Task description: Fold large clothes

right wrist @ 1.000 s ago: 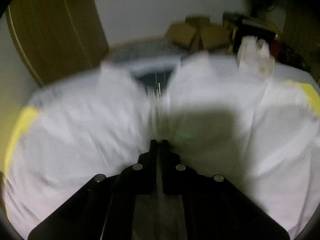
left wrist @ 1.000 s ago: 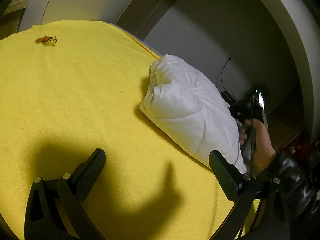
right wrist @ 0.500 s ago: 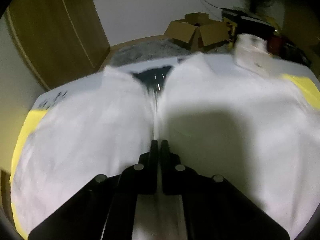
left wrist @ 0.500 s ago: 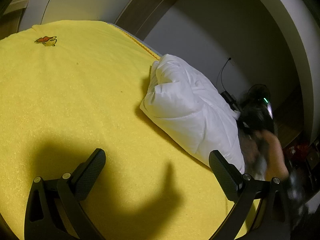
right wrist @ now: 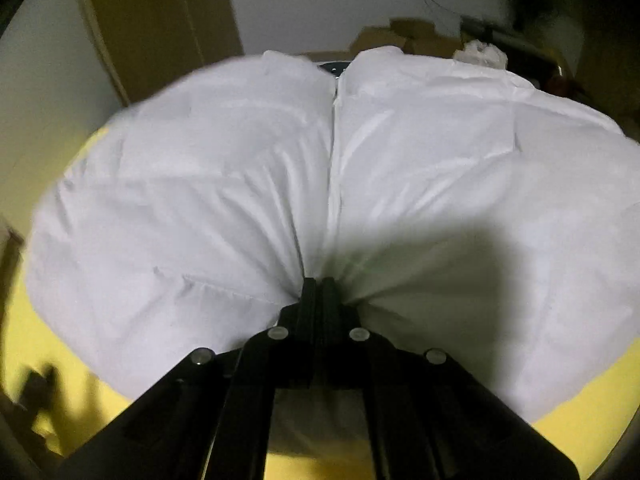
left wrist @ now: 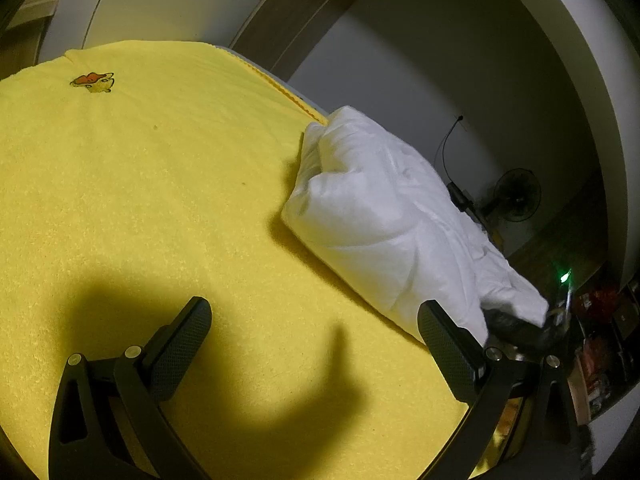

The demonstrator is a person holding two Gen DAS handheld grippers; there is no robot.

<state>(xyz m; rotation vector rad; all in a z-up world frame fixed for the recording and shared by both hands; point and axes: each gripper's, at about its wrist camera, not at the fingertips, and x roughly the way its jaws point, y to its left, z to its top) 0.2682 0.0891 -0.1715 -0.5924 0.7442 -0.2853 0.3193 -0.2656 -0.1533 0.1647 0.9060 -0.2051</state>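
A white padded jacket (left wrist: 384,216) lies bunched along the right edge of a yellow blanket (left wrist: 160,200). In the right wrist view the white padded jacket (right wrist: 240,184) fills the frame, its front seam running up the middle. My right gripper (right wrist: 319,282) is shut on the jacket's near hem, where the cloth gathers into pleats. From the left wrist view, that right gripper (left wrist: 516,326) shows as a dark shape at the jacket's near end. Over bare blanket, left of the jacket, my left gripper (left wrist: 312,340) stands wide open with nothing between its fingers.
The yellow blanket (right wrist: 580,412) covers a bed and carries a small embroidered duck (left wrist: 94,81) at the far left. A wall and a dark door frame (left wrist: 288,20) rise behind the bed. A standing fan (left wrist: 517,195) is at the right; cardboard boxes (right wrist: 404,36) sit beyond the jacket.
My right gripper has pulled the jacket's hem toward the bed's near side, so yellow blanket now shows beside it. The hand has dropped behind my left finger. My left gripper stayed still.
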